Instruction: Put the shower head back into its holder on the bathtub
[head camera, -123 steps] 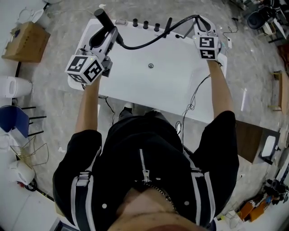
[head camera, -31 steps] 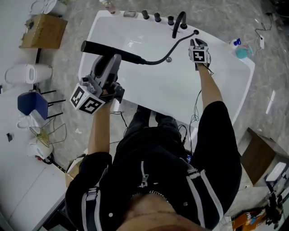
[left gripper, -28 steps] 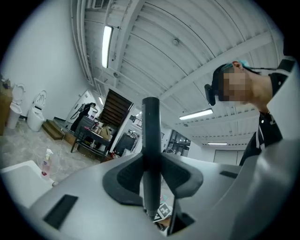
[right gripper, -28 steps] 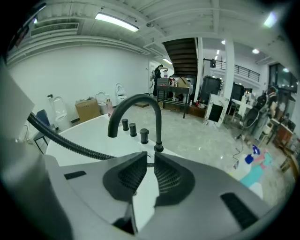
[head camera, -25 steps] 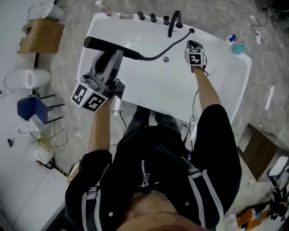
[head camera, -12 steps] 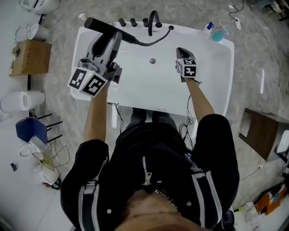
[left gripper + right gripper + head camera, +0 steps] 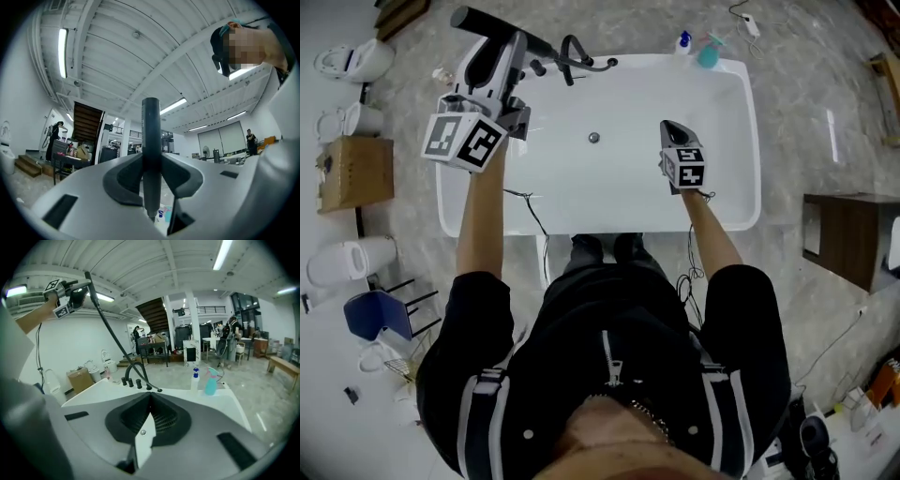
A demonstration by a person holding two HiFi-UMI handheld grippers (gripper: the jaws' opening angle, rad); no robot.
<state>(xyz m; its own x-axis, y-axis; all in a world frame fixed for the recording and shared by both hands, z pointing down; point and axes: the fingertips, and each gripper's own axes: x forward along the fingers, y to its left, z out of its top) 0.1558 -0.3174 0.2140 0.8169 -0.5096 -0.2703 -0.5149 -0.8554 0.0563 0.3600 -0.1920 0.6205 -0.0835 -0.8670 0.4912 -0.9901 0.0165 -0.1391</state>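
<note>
With the left gripper's (image 7: 499, 56) jaws grasping the shower head (image 7: 474, 19) by the bathtub (image 7: 742, 141) faucet (image 7: 573, 45) and the right gripper's (image 7: 669, 127) clenched empty, I must next seat it in its holder.

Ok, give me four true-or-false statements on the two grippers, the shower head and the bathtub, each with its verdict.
1. The left gripper grips the shower head by its handle. True.
2. The right gripper is open around the hose. False: its jaws are shut and empty, over the bathtub.
3. The shower head sits in its holder. False: it is held up in the air, its hose trailing down to the tub's deck.
4. A teal spray bottle stands on the bathtub rim. True.
</note>
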